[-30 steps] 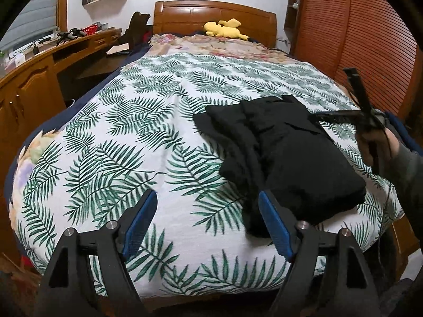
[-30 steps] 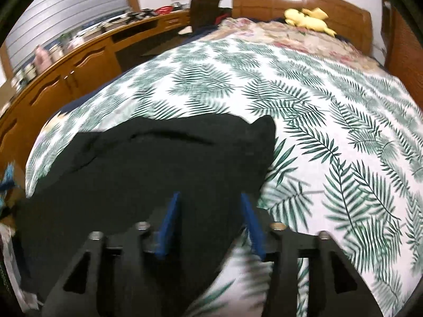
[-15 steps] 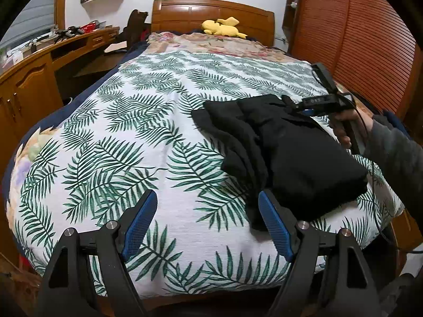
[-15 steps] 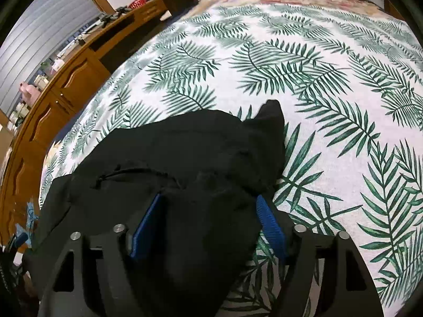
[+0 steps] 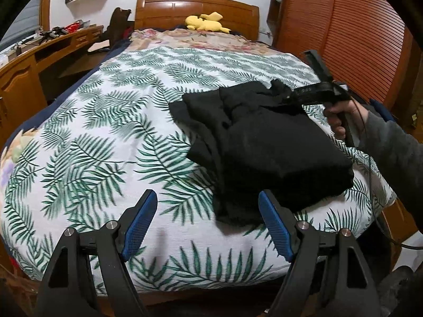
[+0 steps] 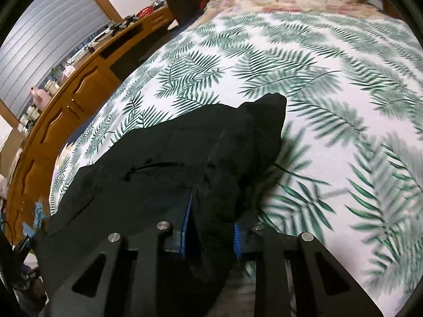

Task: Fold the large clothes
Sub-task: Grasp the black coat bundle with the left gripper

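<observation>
A black garment point(image 5: 264, 142), roughly folded, lies on the right half of the leaf-print bedspread point(image 5: 105, 137). My left gripper point(image 5: 207, 227) hovers open over the bed's near edge, its right pad just in front of the garment's near corner, with nothing between the pads. In the left wrist view my right gripper point(image 5: 290, 97) reaches the garment's far right edge, held by a hand point(image 5: 341, 116). In its own view the right gripper point(image 6: 210, 227) is closing its jaws, and a bunched fold of the black garment point(image 6: 164, 158) fills the gap between the blue pads.
A wooden desk and cabinets point(image 5: 23, 79) run along the bed's left side. The headboard point(image 5: 195, 10) with a yellow plush toy point(image 5: 206, 22) stands at the far end. A slatted wooden wardrobe point(image 5: 357, 39) is on the right. The bed's left half is bare bedspread.
The right gripper moved forward and down onto the garment's far edge, opened wider, then closed around a fold of it. The left gripper stayed open and drifted slightly.
</observation>
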Available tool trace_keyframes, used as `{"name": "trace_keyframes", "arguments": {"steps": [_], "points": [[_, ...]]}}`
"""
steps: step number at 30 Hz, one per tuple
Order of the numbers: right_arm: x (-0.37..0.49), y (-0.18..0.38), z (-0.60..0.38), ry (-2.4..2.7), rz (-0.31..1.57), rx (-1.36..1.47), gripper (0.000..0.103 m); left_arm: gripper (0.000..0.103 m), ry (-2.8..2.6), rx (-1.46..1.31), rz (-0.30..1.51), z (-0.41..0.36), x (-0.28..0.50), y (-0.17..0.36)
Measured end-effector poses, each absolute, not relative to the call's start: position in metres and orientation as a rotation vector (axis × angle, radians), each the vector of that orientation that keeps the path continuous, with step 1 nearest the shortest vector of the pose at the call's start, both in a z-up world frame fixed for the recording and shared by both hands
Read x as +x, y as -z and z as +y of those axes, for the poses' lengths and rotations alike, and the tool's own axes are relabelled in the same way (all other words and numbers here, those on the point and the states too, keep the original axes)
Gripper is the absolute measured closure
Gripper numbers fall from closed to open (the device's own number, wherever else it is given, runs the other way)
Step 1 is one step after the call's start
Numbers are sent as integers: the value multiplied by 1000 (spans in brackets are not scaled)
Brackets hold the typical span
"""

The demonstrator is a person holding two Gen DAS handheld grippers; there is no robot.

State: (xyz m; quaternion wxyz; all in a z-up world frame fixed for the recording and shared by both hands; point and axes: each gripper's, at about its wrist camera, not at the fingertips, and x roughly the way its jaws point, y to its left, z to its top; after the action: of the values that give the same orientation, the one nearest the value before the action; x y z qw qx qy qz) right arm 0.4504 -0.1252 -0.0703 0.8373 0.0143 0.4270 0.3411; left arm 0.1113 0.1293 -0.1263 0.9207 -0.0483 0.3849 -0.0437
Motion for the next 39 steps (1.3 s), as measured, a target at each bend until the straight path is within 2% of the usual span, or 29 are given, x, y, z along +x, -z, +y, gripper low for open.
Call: {"name": "trace_keyframes", "arguments": {"steps": [5, 7, 9, 11, 16, 22, 29, 39], "points": [[417, 69, -163, -671, 876, 12, 79, 24, 116, -112, 793, 123, 117, 133], [403, 67, -179, -646, 871, 14, 79, 30, 125, -116, 791, 121, 121, 134], [392, 70, -194, -627, 872, 23, 78, 42, 136, -116, 795, 119, 127, 136], [387, 70, -203, -615, 875, 36, 77, 47, 142, -113, 801, 117, 133, 138], [387, 74, -207, -593, 866, 45, 74, 47, 158, -112, 811, 111, 145, 143], [390, 75, -190, -560, 882, 65, 61, 47, 132, -115, 837, 110, 153, 149], [400, 87, -183, -522, 901, 104, 35, 47, 123, -128, 851, 111, 155, 153], [406, 98, -178, -530, 903, 151, 29, 47, 138, -179, 869, 115, 160, 162]]}}
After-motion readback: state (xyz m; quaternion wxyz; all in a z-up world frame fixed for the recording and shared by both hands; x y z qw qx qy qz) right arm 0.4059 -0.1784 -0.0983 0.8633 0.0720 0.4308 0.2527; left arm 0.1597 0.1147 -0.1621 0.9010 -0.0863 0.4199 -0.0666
